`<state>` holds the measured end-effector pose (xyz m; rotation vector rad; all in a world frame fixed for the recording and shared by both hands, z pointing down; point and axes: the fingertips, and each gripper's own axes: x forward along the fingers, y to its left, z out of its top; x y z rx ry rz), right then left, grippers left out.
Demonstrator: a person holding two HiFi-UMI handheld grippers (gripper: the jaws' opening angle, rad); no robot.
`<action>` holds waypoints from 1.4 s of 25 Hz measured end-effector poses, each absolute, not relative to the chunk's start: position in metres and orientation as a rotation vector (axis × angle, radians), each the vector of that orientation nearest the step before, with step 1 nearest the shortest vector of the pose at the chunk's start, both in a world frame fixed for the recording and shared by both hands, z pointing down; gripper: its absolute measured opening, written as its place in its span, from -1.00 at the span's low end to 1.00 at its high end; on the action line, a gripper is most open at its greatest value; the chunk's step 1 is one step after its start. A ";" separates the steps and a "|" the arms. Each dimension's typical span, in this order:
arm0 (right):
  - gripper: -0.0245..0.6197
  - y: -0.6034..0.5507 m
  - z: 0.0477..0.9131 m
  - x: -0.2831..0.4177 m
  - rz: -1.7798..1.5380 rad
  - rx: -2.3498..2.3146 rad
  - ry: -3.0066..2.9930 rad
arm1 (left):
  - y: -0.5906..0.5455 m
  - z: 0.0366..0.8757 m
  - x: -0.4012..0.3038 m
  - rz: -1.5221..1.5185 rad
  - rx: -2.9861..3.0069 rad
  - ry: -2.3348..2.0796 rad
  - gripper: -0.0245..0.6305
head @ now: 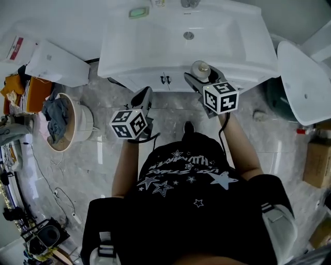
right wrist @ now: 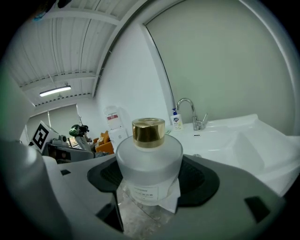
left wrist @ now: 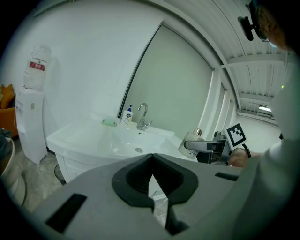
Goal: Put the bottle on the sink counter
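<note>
A frosted glass bottle with a gold cap stands upright between the jaws of my right gripper, which is shut on it. In the head view it hovers at the front rim of the white sink counter, right of the drain; contact with the counter cannot be told. The right gripper view shows the bottle close up, its paper label facing me, with the counter beyond. My left gripper hangs lower, before the cabinet, shut and empty. From the left gripper view the bottle shows at the right.
A faucet, a soap pump bottle and a green soap dish sit at the back of the counter. A round basin with clothes stands on the floor at left, a toilet at right.
</note>
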<state>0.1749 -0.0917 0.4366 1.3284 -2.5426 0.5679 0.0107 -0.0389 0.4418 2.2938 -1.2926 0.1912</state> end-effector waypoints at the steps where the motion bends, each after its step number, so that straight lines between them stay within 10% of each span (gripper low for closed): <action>1: 0.08 -0.101 0.437 0.175 0.561 1.306 -2.548 | -0.048 0.442 0.011 0.186 2.287 -1.310 -0.91; 35: 0.08 -0.377 0.466 -0.032 0.519 1.022 -2.578 | -0.305 0.470 -0.179 0.074 2.104 -1.510 -0.90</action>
